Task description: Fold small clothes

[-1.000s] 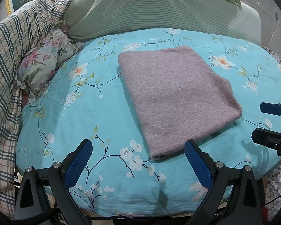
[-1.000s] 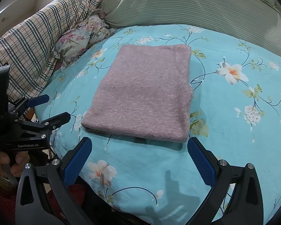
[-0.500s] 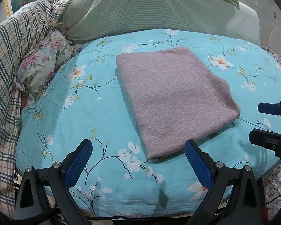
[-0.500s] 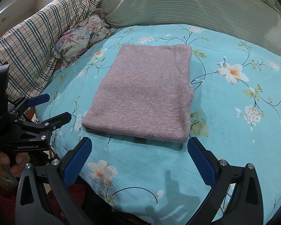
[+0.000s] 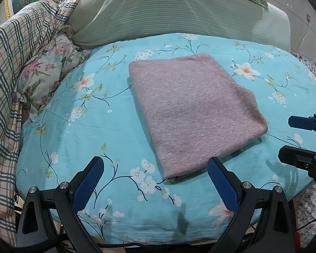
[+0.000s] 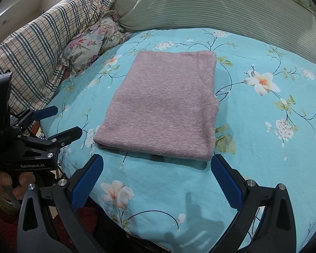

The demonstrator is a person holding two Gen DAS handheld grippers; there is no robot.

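Note:
A mauve knitted garment (image 5: 191, 109) lies folded into a flat rectangle on the turquoise flowered bedspread (image 5: 94, 126); it also shows in the right wrist view (image 6: 164, 105). My left gripper (image 5: 155, 181) is open and empty, held just short of the garment's near corner. My right gripper (image 6: 157, 179) is open and empty, held in front of the garment's near edge. Each gripper shows in the other's view: the right one at the right edge (image 5: 299, 141), the left one at the left edge (image 6: 56, 122), both open.
A green striped pillow (image 5: 168, 10) lies behind the bedspread. A plaid blanket (image 5: 14, 48) and a flowered cushion (image 5: 46, 71) are heaped at the left. The bed's front edge (image 5: 158, 238) runs just below the grippers.
The left wrist view has shifted slightly, so the garment sits a little further left and lower. The right gripper has barely moved. Both stay open.

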